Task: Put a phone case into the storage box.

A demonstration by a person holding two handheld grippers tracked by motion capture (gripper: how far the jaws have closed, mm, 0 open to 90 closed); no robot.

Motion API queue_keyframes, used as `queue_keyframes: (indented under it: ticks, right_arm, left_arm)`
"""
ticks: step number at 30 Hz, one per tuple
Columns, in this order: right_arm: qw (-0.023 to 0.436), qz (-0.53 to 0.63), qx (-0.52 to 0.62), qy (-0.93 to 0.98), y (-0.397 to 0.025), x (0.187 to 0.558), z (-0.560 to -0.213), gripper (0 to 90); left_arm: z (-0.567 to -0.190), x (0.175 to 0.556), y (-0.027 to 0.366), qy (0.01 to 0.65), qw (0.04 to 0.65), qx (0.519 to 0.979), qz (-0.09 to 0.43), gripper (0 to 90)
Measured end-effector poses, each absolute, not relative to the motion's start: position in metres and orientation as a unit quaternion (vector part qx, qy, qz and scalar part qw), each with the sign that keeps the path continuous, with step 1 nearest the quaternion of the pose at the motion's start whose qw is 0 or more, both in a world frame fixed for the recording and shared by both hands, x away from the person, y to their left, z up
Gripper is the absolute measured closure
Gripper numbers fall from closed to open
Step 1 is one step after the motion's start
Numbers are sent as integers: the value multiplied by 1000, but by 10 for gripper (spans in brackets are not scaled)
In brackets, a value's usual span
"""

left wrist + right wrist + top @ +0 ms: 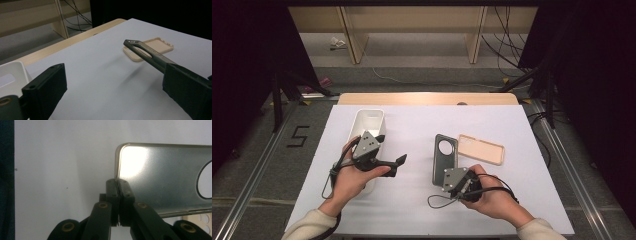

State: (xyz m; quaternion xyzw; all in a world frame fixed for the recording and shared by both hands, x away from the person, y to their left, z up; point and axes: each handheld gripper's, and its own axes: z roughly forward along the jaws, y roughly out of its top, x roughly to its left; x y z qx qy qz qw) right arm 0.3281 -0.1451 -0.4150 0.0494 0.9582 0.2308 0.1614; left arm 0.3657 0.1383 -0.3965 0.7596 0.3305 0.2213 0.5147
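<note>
A dark grey phone case with a round camera hole hangs just above the white table, and my right gripper is shut on its near edge. Along the right gripper's own jaws, the pads pinch the rim of the grey case near a corner. A beige phone case lies flat on the table just right of it. My left gripper is open and empty left of centre, pointing toward the grey case, which it sees edge-on and raised, with the beige case behind.
A white rectangular bin stands at the table's left, under and behind my left hand, and its corner sits beside the left jaw. The wooden table edge runs along the far side. Cables and shelf legs are on the floor beyond.
</note>
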Motion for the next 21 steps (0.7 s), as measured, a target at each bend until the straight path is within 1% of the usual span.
queue_keyframes:
  ticks: [7,9,11,17,19,21]
  right_arm:
    - [166,234,46,957,-142,326,-414,890]
    - [175,239,47,954,-141,326,-413,890]
    - [172,239,47,954,-140,326,-411,890]
    - [174,237,41,955,-135,326,-410,890]
    - [177,238,41,954,-135,326,-410,890]
    - [175,239,43,954,-133,326,-410,890]
  left_arm:
    - [-392,380,118,335,493,777,203,59]
    - [-391,384,111,337,489,779,198,65]
    - [-389,388,105,339,486,783,192,88]
    - [-382,403,82,331,461,804,179,110]
    - [-381,405,80,333,458,805,176,115]
    - [-379,410,75,340,456,804,172,141]
